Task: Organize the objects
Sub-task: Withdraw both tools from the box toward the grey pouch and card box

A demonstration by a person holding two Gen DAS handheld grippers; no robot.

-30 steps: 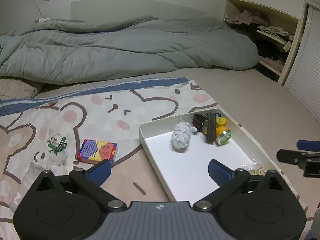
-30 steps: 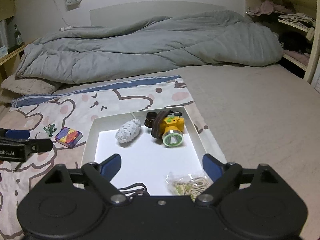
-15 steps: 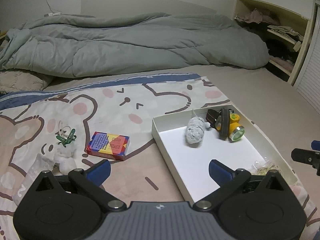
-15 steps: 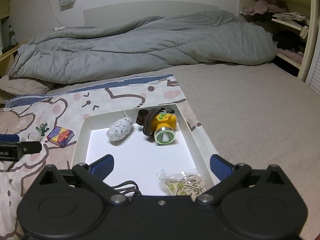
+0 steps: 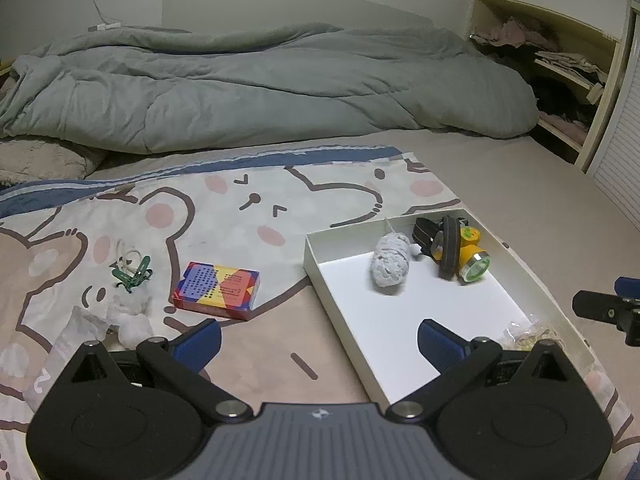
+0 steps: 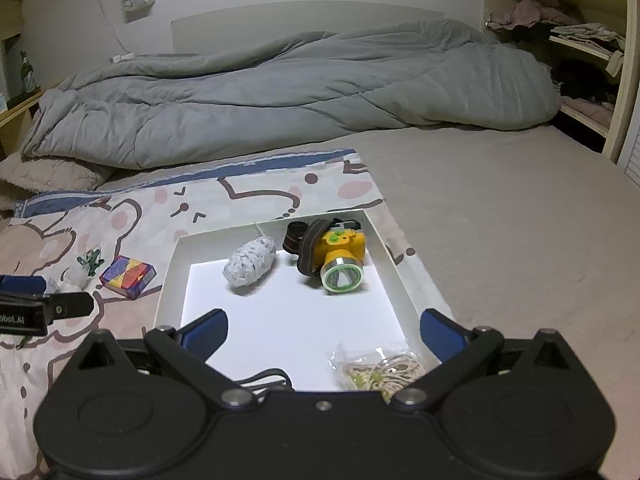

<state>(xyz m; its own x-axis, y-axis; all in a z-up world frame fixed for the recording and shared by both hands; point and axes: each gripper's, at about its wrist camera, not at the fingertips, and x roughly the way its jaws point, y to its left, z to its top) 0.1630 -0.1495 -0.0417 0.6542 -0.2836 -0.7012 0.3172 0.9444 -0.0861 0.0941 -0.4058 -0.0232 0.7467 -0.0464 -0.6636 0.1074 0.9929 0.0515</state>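
Note:
A white shallow box [image 5: 316,264] [image 6: 170,276] lies on a bear-print sheet. In it are a grey yarn ball [image 5: 391,266] [image 6: 249,263], a yellow headlamp [image 5: 460,254] [image 6: 336,260] and a bag of rubber bands [image 6: 380,372] [image 5: 532,332]. A colourful card box [image 5: 218,290] [image 6: 128,276] and green clips [image 5: 132,276] [image 6: 91,260] lie on the sheet left of the box. My left gripper [image 5: 318,340] is open and empty, near the card box. My right gripper [image 6: 322,330] is open and empty above the box's near part.
A grey duvet [image 5: 260,92] is piled at the back of the bed. Shelves with clothes [image 5: 560,68] stand at the far right. A clear bag with white lumps [image 5: 80,332] lies at the sheet's left. A black cable [image 6: 268,378] lies at the box's near edge.
My left gripper has swung left, so the card box and clips have come nearer the middle of its view. My right gripper has pulled back slightly. Both stayed open.

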